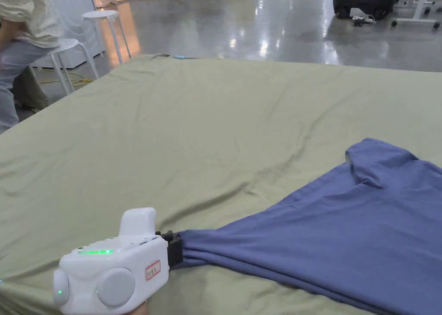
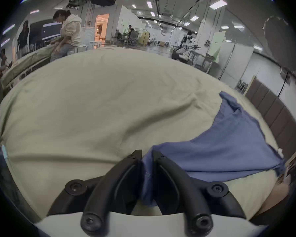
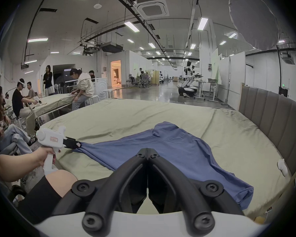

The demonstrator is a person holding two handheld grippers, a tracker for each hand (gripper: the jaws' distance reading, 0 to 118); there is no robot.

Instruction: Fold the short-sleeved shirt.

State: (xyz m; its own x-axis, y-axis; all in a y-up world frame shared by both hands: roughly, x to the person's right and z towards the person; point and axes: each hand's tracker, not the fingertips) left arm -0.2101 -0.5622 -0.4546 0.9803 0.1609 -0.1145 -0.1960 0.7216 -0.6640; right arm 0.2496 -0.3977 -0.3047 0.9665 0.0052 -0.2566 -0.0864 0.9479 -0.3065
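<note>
A: What are the jaws doing?

B: In the left gripper view, the left gripper sits at the bottom centre, its two black jaws pressed onto a bunched corner of the blue shirt; cloth fills the narrow gap between them. In the head view the same left gripper, white-bodied with a green light, lies at the lower left with the fabric drawn into a taut point at its tips.

A: And the other one?

B: In the right gripper view, the right gripper is at the bottom centre, its jaws closed tip to tip. No cloth shows between them; the shirt lies behind the tips.

A: Where is the shirt?

B: It is spread on an olive-green bed sheet. In the head view it fills the lower right, fanning out from the pinched corner, with a short sleeve at the right edge. In the right gripper view the left gripper is at the middle left, held by a hand, pinching the shirt's left corner.

A: Anything around?

B: A padded grey headboard runs along the right of that view. Seated people are at the left by a table, and white stools stand at the head view's upper left
</note>
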